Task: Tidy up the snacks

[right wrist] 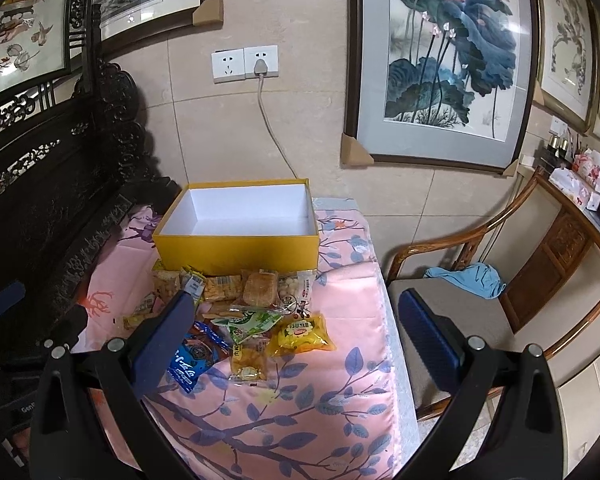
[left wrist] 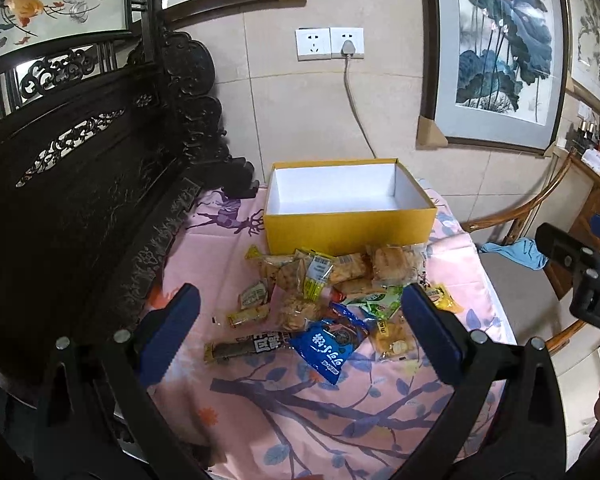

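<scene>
A yellow box (left wrist: 348, 232) (right wrist: 236, 250) with a white, empty inside stands open at the far end of the table. In front of it lies a heap of several wrapped snacks (left wrist: 324, 280) (right wrist: 240, 300), among them a blue packet (left wrist: 328, 346) (right wrist: 192, 356), a dark bar (left wrist: 246, 346), a green packet (right wrist: 252, 322) and a yellow packet (right wrist: 302, 334). My left gripper (left wrist: 300, 332) hovers open above the near side of the heap. My right gripper (right wrist: 296, 328) is open too, over the heap's right side and the table edge. Neither holds anything.
A pink floral cloth (left wrist: 320, 412) (right wrist: 268, 420) covers the table. A dark carved wooden bench (left wrist: 80, 184) presses against its left side. To the right stands a wooden chair (right wrist: 500, 280) with a blue cloth (right wrist: 472, 278) on its seat. A cable (left wrist: 356, 108) hangs behind the box.
</scene>
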